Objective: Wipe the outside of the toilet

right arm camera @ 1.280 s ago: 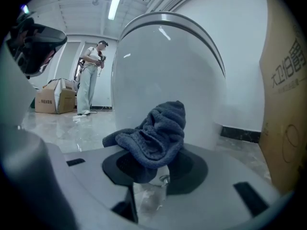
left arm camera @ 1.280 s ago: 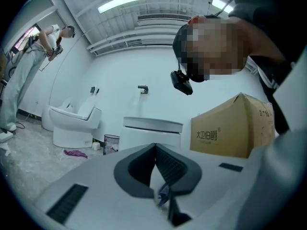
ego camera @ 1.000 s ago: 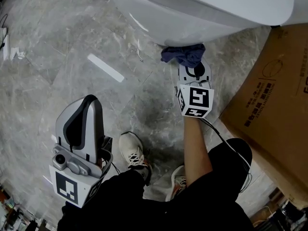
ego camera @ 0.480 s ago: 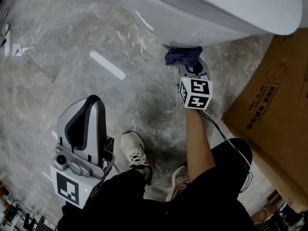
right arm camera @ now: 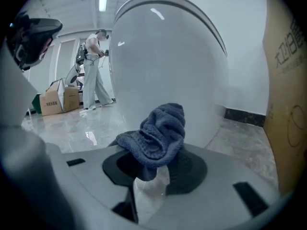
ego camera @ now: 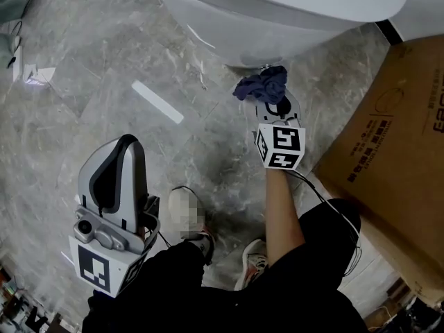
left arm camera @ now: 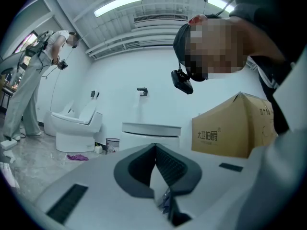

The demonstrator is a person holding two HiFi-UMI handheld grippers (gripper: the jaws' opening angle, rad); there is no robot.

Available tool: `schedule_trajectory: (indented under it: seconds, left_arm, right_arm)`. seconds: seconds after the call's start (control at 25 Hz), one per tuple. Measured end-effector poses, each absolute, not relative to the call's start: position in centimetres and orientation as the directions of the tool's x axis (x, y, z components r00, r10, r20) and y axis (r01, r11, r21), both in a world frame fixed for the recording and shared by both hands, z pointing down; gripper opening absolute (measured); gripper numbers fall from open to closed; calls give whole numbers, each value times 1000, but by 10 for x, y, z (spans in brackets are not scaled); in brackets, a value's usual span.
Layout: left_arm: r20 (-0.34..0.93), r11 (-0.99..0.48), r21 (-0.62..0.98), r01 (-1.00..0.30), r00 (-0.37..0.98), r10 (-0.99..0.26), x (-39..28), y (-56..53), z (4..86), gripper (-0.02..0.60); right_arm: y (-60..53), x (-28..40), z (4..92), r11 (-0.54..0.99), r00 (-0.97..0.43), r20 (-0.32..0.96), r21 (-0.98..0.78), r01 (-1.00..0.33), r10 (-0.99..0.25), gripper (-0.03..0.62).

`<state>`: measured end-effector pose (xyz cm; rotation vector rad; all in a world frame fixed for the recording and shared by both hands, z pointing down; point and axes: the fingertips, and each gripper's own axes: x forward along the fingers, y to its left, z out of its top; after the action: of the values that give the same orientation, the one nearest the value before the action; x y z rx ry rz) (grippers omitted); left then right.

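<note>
The white toilet fills the top of the head view, and its rounded bowl looms close in the right gripper view. My right gripper is shut on a bunched dark blue cloth, held low by the base of the bowl; the cloth sticks up from the jaws, just short of the porcelain. My left gripper hangs by my left leg, away from the toilet, pointing up. Its jaws meet at the tips with nothing between them.
A large cardboard box stands close on the right of the toilet. The floor is grey marble tile with a white strip lying on it. My feet are below the gripper. Another toilet and a person show in the left gripper view.
The right gripper with the cloth has drawn back a little from under the bowl; the cloth now shows fully below the rim. The left gripper has stayed put.
</note>
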<state>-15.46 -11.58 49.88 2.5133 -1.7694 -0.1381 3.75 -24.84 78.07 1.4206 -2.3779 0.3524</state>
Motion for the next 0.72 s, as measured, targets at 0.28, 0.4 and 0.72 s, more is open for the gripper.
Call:
schedule_trajectory:
  seconds: [0.28, 0.4, 0.72]
  left_arm:
    - [-67, -339, 59, -939, 335, -940, -137, -103, 481, 11]
    - [-80, -337, 50, -940, 333, -940, -132, -99, 474, 11]
    - [-98, -358, 41, -933, 353, -931, -125, -91, 469, 11]
  right_arm:
    - [-254, 63, 692, 478, -460, 284, -8, -878, -841, 124]
    - [-253, 67, 651, 515, -502, 237, -8, -857, -832, 124]
    - [-268, 85, 541, 540, -537, 113, 4, -841, -836, 124]
